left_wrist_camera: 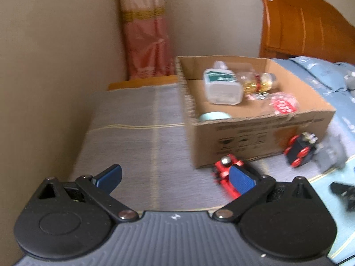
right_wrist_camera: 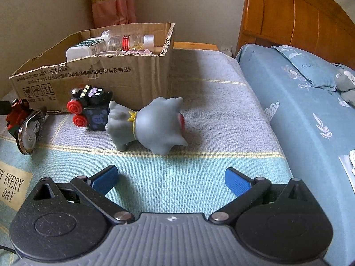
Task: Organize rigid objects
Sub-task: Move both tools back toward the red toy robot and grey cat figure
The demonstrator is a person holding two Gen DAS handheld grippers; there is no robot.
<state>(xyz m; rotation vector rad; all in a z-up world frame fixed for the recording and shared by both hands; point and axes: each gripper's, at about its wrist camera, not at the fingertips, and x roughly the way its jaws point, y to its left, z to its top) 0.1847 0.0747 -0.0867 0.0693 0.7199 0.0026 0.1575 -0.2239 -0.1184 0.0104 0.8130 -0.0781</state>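
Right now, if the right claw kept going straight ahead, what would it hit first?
Most likely the grey toy animal, lying directly ahead of the open right claw; only bare blanket lies between, though depth is uncertain.

Each claw, left claw [left_wrist_camera: 175,178] and right claw [right_wrist_camera: 170,178], is showing blue ribbed fingertips [right_wrist_camera: 236,180] on black linkage arms. Silver screws are gleaming at the pivots. A grey ridged body is sitting between two round black discs.

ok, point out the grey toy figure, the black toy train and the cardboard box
grey toy figure [right_wrist_camera: 147,123]: right wrist view, on its rounded back.
black toy train [right_wrist_camera: 95,113]: right wrist view, on its black body.
cardboard box [right_wrist_camera: 124,77]: right wrist view, on its printed front wall.
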